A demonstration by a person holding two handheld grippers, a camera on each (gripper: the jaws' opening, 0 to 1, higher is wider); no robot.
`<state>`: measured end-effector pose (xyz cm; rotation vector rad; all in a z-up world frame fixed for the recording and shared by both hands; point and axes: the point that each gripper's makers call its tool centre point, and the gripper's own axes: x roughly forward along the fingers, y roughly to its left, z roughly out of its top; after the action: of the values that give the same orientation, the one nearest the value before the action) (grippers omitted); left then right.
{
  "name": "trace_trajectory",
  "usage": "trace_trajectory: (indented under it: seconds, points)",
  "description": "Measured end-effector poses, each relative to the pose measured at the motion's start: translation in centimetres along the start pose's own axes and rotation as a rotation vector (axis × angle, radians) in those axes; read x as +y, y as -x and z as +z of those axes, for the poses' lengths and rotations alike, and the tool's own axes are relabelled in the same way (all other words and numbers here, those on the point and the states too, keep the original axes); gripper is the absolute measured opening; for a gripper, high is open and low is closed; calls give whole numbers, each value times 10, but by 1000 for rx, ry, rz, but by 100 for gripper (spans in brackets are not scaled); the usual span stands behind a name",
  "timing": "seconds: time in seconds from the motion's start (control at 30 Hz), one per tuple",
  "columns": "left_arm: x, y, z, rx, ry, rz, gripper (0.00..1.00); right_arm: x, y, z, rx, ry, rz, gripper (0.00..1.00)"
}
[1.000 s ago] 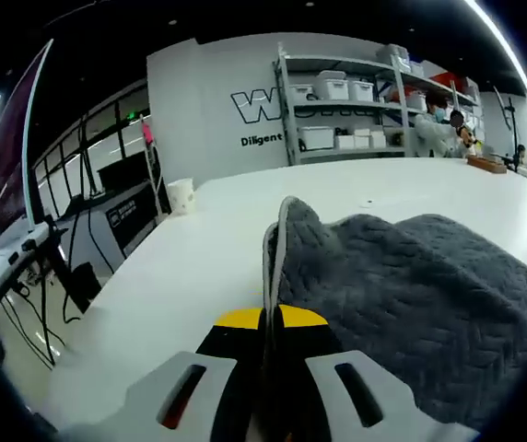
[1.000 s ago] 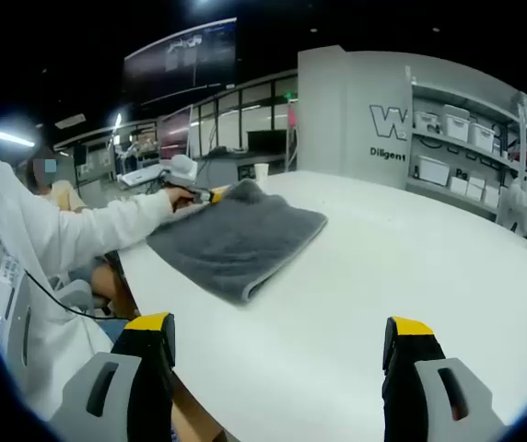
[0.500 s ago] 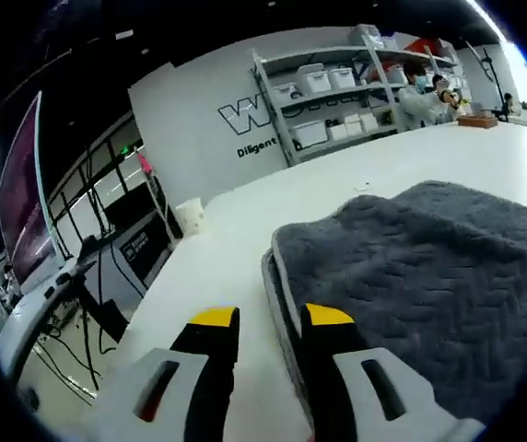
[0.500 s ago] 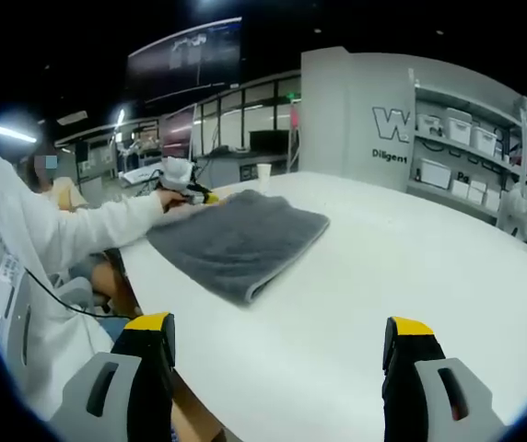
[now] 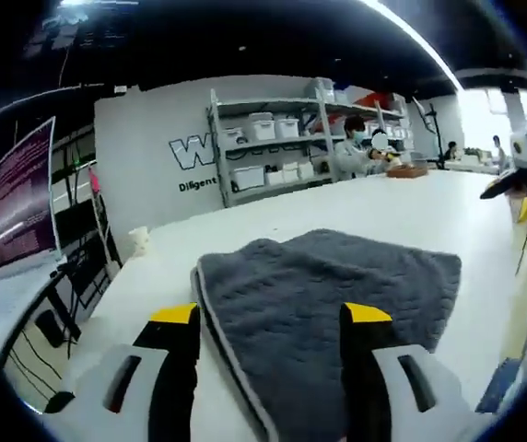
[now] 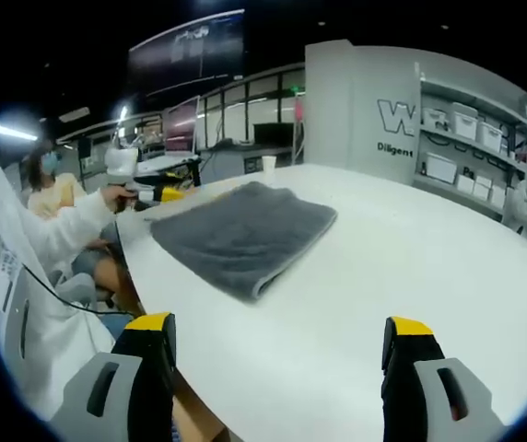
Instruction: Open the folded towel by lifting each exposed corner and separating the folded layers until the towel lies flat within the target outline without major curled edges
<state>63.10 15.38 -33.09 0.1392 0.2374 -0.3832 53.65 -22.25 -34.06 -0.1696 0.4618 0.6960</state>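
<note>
Both hand-held grippers, left [image 5: 268,318] and right [image 6: 277,336], gape over a white table [image 6: 383,276] bearing a folded grey towel [image 6: 245,230] before storage shelves [image 5: 273,152].

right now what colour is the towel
Dark grey towel with a paler edge trim, best seen in the left gripper view.

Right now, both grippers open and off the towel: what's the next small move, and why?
Probably ease the left gripper forward and close on the near corner of the grey towel. Its jaws stand open with that corner between them, and the towel lies folded, layered edge showing, on the white table. The right gripper hangs open, well short of the towel.
</note>
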Motion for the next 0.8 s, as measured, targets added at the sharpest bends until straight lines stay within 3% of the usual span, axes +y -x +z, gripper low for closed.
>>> trace_trajectory:
  seconds: [0.1, 0.2, 0.23, 0.33, 0.57, 0.8]
  points:
    - [-14, 14, -4, -1, 21, -38, 73, 2, -3, -2, 13, 4, 7, 93]
    - [-22, 22, -17, 75, 20, -51, 81, 3, -7, -5, 32, 3, 17, 93]
    - [-26, 29, -33, 164, 43, -30, 84, 3, -9, -6, 40, 3, 19, 93]
    - [-45, 37, -46, 244, 63, -76, 94, 4, -12, -9, 59, 6, 25, 93]
    - [-59, 54, -48, 242, 55, -81, 99, 17, -18, -8, 60, 6, 87, 94]
    - [-65, 63, -64, 264, 81, -67, 100, 24, -29, -11, 79, 8, 122, 94]
